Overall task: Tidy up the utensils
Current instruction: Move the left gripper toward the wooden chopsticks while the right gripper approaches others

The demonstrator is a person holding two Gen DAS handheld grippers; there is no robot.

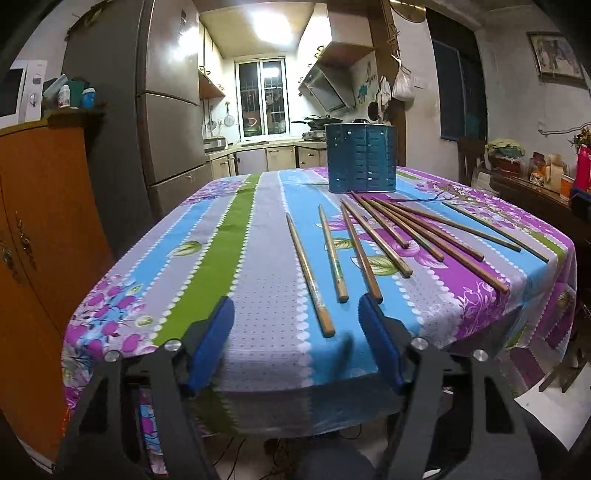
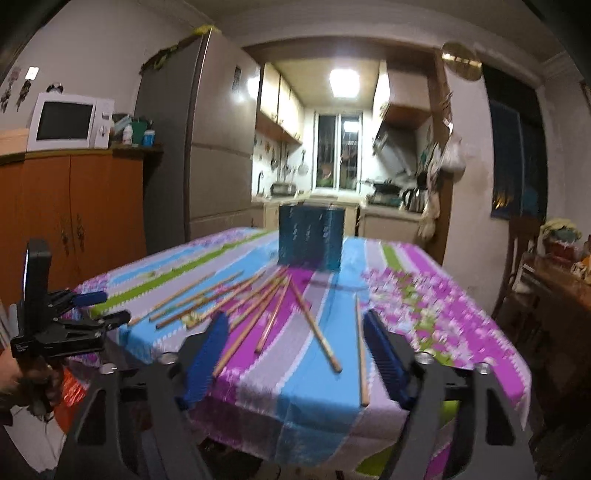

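Pretty cramped kitchen-dining room here. Tall grey fridge (image 1: 166,99) stands beside an orange wooden cabinet (image 1: 44,206) with a white microwave (image 2: 70,122) on top. Galley kitchen behind, with a barred window (image 1: 262,96) at the far end and a bright ceiling light (image 1: 269,26). Framed picture (image 1: 554,55) on the right wall.

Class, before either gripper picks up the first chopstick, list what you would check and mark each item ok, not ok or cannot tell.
1. Left gripper empty, jaws apart: ok.
2. Right gripper empty, jaws apart: ok.
3. Chopsticks all lying on the tablecloth, none held: ok.
4. Blue holder upright at the far end of the table: ok.
5. Holder has room inside: cannot tell.
6. Chopsticks separated for a single pick: not ok, several on the right cross or touch.
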